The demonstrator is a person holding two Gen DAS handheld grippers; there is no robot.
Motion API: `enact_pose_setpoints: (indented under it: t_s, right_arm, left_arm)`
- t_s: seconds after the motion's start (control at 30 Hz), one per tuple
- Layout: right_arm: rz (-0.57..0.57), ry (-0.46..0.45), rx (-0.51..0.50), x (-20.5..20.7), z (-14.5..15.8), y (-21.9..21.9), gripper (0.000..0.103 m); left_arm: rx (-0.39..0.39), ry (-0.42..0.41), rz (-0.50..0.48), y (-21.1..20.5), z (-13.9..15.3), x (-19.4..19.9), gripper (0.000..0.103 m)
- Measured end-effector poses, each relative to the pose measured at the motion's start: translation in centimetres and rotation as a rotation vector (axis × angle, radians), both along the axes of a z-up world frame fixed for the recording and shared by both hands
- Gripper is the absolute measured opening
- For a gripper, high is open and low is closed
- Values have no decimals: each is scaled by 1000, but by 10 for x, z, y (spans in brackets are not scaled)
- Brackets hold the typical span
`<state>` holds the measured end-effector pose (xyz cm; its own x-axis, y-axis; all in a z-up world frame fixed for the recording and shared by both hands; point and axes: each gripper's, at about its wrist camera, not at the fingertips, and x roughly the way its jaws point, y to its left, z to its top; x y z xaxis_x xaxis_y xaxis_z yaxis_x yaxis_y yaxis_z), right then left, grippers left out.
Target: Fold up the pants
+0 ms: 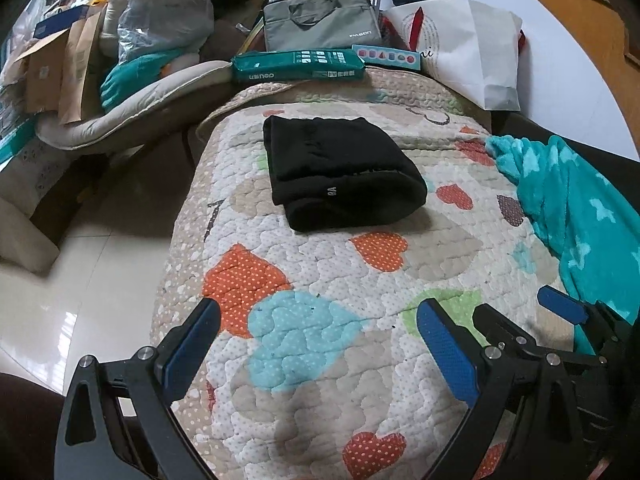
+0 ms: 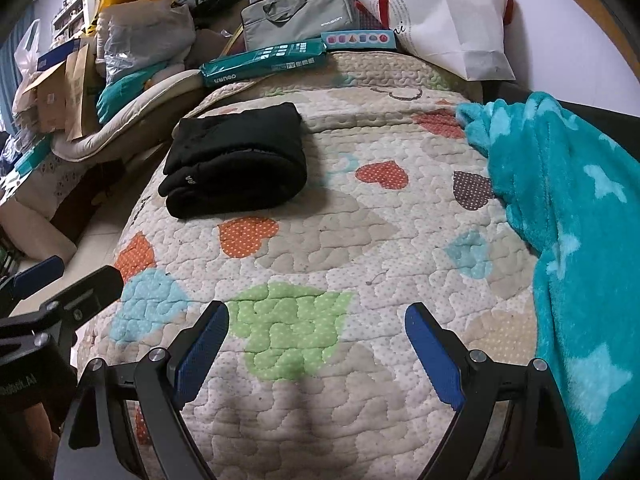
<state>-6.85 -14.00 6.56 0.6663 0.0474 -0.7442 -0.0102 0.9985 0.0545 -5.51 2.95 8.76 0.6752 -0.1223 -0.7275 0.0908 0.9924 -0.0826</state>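
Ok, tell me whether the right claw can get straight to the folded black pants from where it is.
Probably yes. The right claw is open and holds nothing, and only bare quilt lies between it and the black pants, ahead to its left. The teal blanket sits off to the right, clear of that path.

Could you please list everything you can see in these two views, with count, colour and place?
pants: one, black, folded, on the quilt's far half
quilt: one, cream with coloured hearts, covering the bed
blanket: one, teal with pale stars, right edge of the quilt
laptop bag: one, grey, beyond the quilt
paper pack: one, green, far quilt edge
paper bag: one, white, far right
left gripper: open, empty
right gripper: open, empty
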Motion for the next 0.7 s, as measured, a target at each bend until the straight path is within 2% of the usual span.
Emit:
enact_pose_setpoints:
  t_s: [0.33,0.7]
  right_arm:
    - [-6,-13,-9,-1,2,0,93]
    - [1,-22,-13,-2,5,1,93]
  left_arm:
    - [-60,54,27,10,-7,5,98]
    - [-73,90,59,18,-12,9,98]
